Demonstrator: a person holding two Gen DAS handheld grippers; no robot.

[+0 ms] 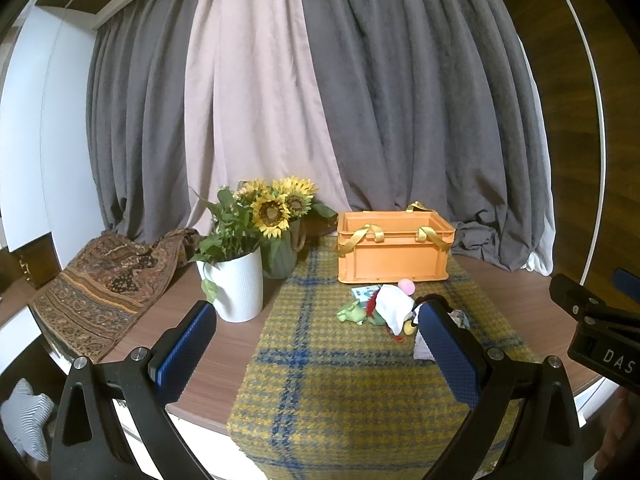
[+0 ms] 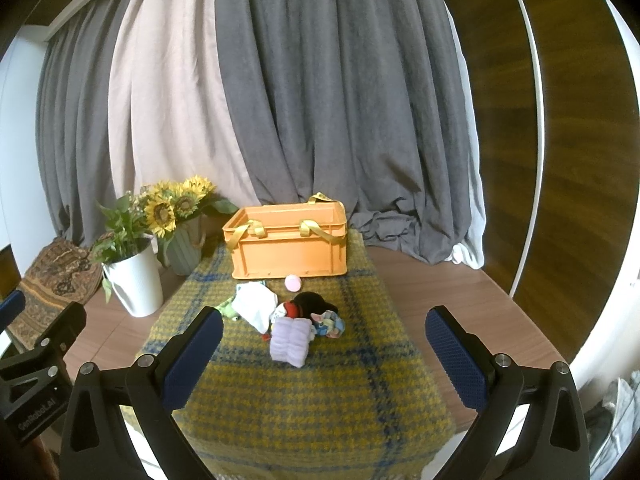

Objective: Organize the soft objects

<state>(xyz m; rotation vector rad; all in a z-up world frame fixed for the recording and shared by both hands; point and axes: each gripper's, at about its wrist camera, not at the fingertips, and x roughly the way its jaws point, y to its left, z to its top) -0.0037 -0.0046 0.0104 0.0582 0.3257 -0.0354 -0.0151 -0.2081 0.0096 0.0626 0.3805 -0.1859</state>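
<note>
**Soft toys heaped before the crate, both grippers spread and empty**

The soft toys (image 2: 288, 316) lie in a loose heap on the plaid cloth (image 2: 304, 408), just in front of the orange crate (image 2: 290, 248), which looks empty from here. The lilac towel (image 2: 290, 340) sits nearest, with the white cloth (image 2: 256, 304) to its left, a black plush (image 2: 312, 302) behind it, and a pink ball (image 2: 293, 282) close to the crate wall.

The left gripper (image 1: 316, 344) and right gripper (image 2: 324, 354) both hover short of the heap, jaws wide apart, holding nothing.

The step, I judge, is a first pick. The towel is the sensible choice: it is nearest and unburied. Its long axis runs roughly toward the crate, so the right gripper should close across the short width, pinching deep into the folds so they lift together. Lift clear of the crate's yellow straps (image 2: 256, 232) before lowering it inside.
</note>
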